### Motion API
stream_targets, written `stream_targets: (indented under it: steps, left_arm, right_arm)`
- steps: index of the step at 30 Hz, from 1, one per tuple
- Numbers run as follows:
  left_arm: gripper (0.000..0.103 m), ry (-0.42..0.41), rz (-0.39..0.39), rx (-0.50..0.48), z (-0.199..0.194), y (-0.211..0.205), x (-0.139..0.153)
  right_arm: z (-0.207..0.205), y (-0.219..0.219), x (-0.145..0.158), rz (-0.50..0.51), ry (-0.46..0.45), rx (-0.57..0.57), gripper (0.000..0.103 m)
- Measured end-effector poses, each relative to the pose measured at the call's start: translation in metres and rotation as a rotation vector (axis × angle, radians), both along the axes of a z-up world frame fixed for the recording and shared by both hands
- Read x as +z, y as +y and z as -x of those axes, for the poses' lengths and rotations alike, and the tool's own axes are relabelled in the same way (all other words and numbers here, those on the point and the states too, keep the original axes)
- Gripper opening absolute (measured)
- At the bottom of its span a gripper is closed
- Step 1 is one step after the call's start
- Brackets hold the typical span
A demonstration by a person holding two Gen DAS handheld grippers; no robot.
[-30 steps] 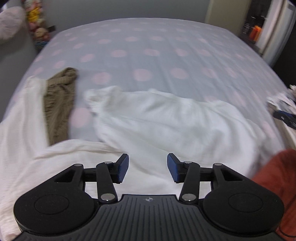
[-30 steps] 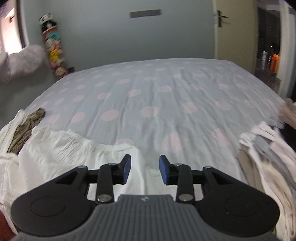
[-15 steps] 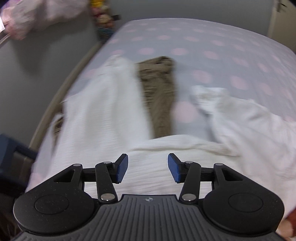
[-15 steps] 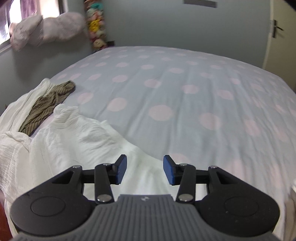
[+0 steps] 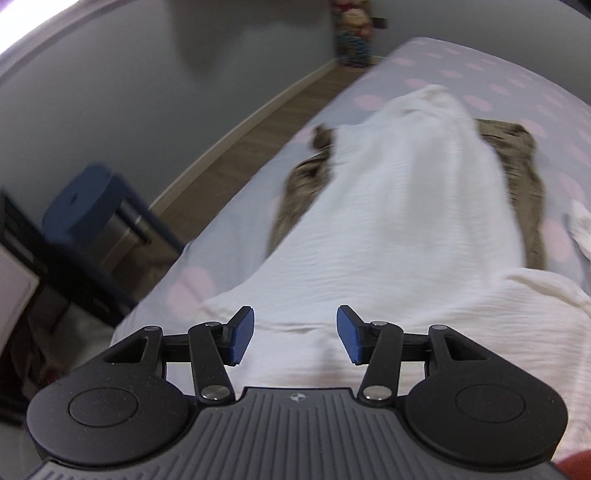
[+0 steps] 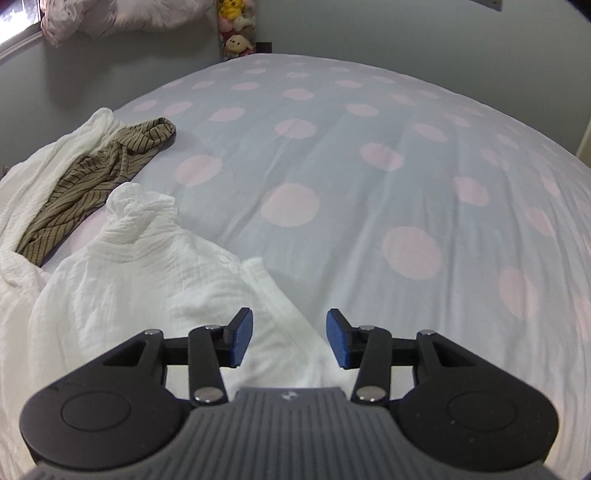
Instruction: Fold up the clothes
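A crinkled white garment (image 5: 399, 229) lies spread along the bed's left side, over a brown striped garment (image 5: 517, 177). My left gripper (image 5: 294, 338) hovers open above the white cloth's near part, nothing between its blue pads. In the right wrist view the same white garment (image 6: 147, 266) lies bunched at the lower left, with the brown striped garment (image 6: 92, 177) beyond it. My right gripper (image 6: 290, 341) is open over the white cloth's right edge, holding nothing.
The bed (image 6: 369, 155) has a pale blue cover with pink dots, bare across its middle and right. Left of the bed are a wooden floor strip (image 5: 236, 140), a blue stool-like object (image 5: 85, 199) and the grey wall. Soft toys (image 6: 236, 33) stand at the far corner.
Both views have swung left. The left gripper now faces the bed's left edge and floor; the right one has shifted towards the white garment. Both stay open.
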State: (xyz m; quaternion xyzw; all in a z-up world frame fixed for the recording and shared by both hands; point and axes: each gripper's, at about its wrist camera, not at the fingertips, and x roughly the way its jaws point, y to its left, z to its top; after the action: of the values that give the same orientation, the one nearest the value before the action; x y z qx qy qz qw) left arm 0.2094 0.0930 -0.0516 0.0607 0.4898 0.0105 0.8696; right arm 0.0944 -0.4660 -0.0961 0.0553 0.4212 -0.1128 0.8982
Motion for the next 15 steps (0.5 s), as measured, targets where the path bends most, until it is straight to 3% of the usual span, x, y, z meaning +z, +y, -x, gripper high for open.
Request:
stream_targets:
  steps: [5,10,15]
  left_arm:
    - [0.052,0.046,0.068,0.03,0.009,0.023,-0.023]
    - [0.056,0.048,0.135,0.057,0.025,0.031,-0.035]
    - [0.052,0.036,0.185,0.105,0.031,0.033,-0.039]
  right_arm:
    - [-0.029,-0.005,-0.013,-0.017,0.022,-0.006,0.063]
    - [-0.045,-0.011,-0.031,-0.063,0.031,-0.008,0.064]
    - [-0.061,-0.016,-0.049,-0.109,0.04,-0.01,0.064]
